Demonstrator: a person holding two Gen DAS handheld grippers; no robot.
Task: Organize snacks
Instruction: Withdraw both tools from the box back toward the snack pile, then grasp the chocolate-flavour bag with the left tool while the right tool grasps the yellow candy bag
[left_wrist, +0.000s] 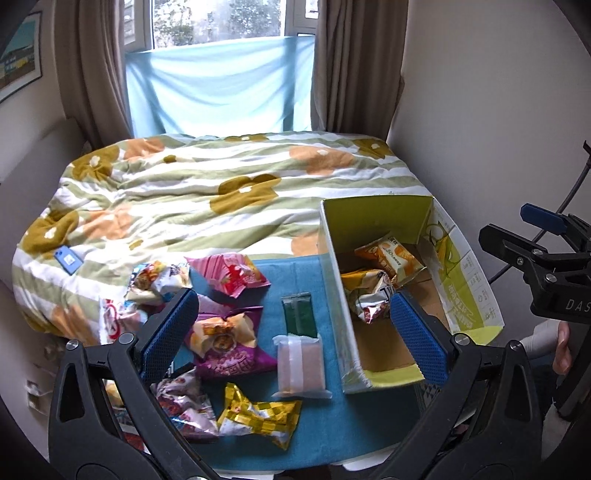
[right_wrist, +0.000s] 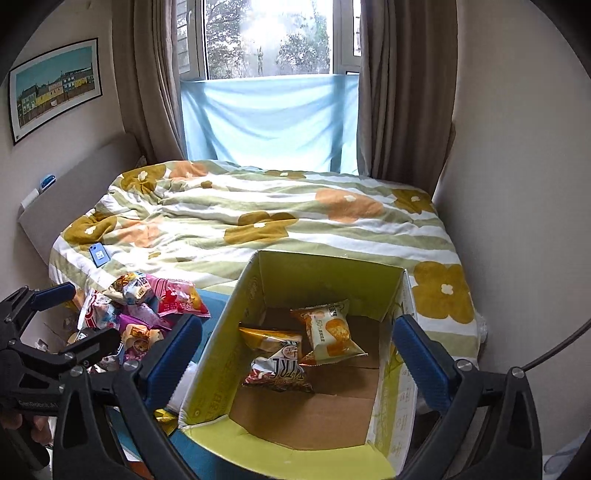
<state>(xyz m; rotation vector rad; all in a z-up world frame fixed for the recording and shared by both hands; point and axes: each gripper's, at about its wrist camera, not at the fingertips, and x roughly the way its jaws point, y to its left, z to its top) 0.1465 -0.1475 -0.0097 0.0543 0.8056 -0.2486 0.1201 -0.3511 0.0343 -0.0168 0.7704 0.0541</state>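
- Bed (left_wrist: 229, 192) with a striped, flowered quilt fills the far half of both views; a small blue phone (left_wrist: 68, 259) lies flat on its left side.
- Teal cloth (left_wrist: 325, 424) covers the near surface, at the foot of the bed.
- Cardboard box (right_wrist: 218, 354), green-lined, stands open-topped on the right of the cloth, long axis running from the near edge toward the bed.
- Two packets lie in the box at its far end: an orange packet (right_wrist: 328, 328), long axis roughly toward the bed, and a gold-and-silver packet (right_wrist: 277, 363) touching it on the left, lying aslant.
- Loose snacks lie on the cloth left of the box: purple bag (left_wrist: 225, 343), pink bag (left_wrist: 232, 275), gold packet (left_wrist: 258, 413), clear pinkish pouch (left_wrist: 301, 365).
- Dark green sachet (left_wrist: 299, 314), long axis pointing toward the bed, its near end touching the pouch.
- Left gripper (left_wrist: 295, 332): jaws wide, empty, raised above the loose snacks.
- Right gripper (right_wrist: 295, 354): jaws wide, empty, over the box.
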